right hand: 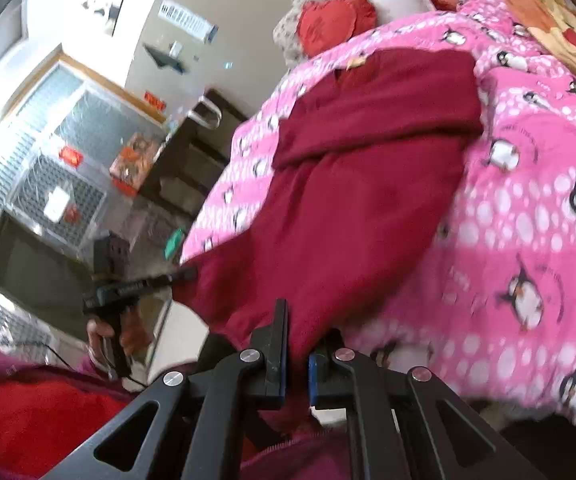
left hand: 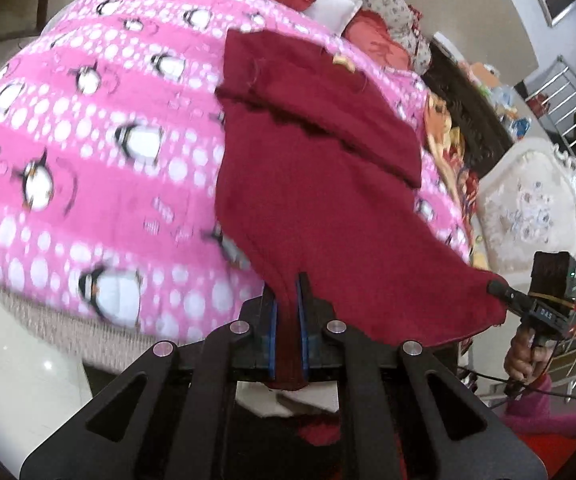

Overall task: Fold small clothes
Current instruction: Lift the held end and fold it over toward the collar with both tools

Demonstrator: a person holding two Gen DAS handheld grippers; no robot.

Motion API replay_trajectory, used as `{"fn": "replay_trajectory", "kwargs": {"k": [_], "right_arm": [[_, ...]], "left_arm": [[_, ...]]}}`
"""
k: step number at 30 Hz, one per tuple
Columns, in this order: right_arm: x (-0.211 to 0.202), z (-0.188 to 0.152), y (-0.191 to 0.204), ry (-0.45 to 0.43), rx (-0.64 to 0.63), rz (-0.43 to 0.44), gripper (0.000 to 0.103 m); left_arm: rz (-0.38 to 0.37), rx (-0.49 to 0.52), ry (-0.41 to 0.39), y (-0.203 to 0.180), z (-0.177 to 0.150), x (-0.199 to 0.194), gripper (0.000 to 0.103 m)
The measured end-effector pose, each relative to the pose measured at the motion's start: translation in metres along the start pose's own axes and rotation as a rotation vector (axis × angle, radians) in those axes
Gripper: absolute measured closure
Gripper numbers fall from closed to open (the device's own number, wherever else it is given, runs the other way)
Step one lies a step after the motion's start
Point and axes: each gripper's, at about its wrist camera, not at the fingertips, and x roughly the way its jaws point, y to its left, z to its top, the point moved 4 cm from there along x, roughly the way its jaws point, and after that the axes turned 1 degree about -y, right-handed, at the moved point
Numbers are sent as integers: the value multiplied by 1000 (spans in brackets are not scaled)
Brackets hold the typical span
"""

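Covering the bed, a pink blanket (left hand: 67, 184) carried the dark red garment (left hand: 308, 184), which lay lengthwise from the far side toward the near edge, its far end already doubled over. The near hem hung off the blanket, lifted and stretched between both tools. The left gripper (left hand: 288, 316) was clamped on the hem's left corner, cloth pinched between its blue pads (left hand: 273, 320). The right gripper (right hand: 296, 356) pinched the right corner likewise. Both stood equally near, so the garment ran straight away from them; I judged the next fold would carry the hem forward, along that long axis.
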Motion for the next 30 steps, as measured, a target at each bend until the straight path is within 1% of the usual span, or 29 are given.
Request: {"fn": "replay_trajectory", "kwargs": {"k": [1, 3, 4, 6, 9, 11, 13, 14, 16, 19, 22, 23, 25, 26, 27, 28, 29, 30], "right_arm": [[-2, 10, -2, -17, 4, 4, 96], [-3, 43, -8, -68, 7, 4, 97], [-4, 53, -10, -83, 5, -3, 97], [-2, 89, -17, -130, 10, -7, 97], [3, 130, -23, -171, 11, -12, 97], [11, 158, -31, -201, 21, -51, 97], [21, 182, -43, -206, 47, -50, 97], [28, 195, -51, -212, 62, -80, 97], [39, 216, -66, -207, 83, -107, 97], [60, 243, -88, -188, 118, -129, 97], [85, 261, -118, -157, 177, -178, 96], [91, 266, -126, -147, 192, -196, 94], [96, 275, -140, -146, 217, -209, 84], [95, 278, -144, -155, 225, -209, 75], [92, 281, -147, -167, 238, -199, 69], [87, 282, -149, -178, 255, -179, 68], [79, 282, -149, -196, 264, -184, 64], [70, 282, -147, -223, 251, -217, 59]], "left_arm": [[-14, 3, -18, -2, 13, -1, 96], [-31, 11, -51, -8, 35, -2, 96], [-42, 14, -75, -12, 53, -1, 96], [-49, 22, -111, -16, 81, 1, 96], [-20, 56, -171, -23, 131, 10, 96], [2, 70, -204, -25, 164, 22, 96], [9, 62, -206, -23, 193, 40, 96], [31, 56, -206, -21, 209, 52, 96], [67, 48, -198, -15, 234, 77, 96], [99, 33, -169, -7, 258, 109, 96], [95, 25, -143, 3, 279, 133, 96], [86, 20, -143, 5, 284, 136, 96], [63, 1, -127, 9, 293, 140, 91], [50, -4, -116, 11, 296, 141, 90], [37, -6, -105, 11, 299, 141, 85], [32, -6, -98, 9, 300, 140, 79], [32, 0, -94, 8, 300, 139, 76], [37, 11, -93, 6, 299, 137, 73]]}}
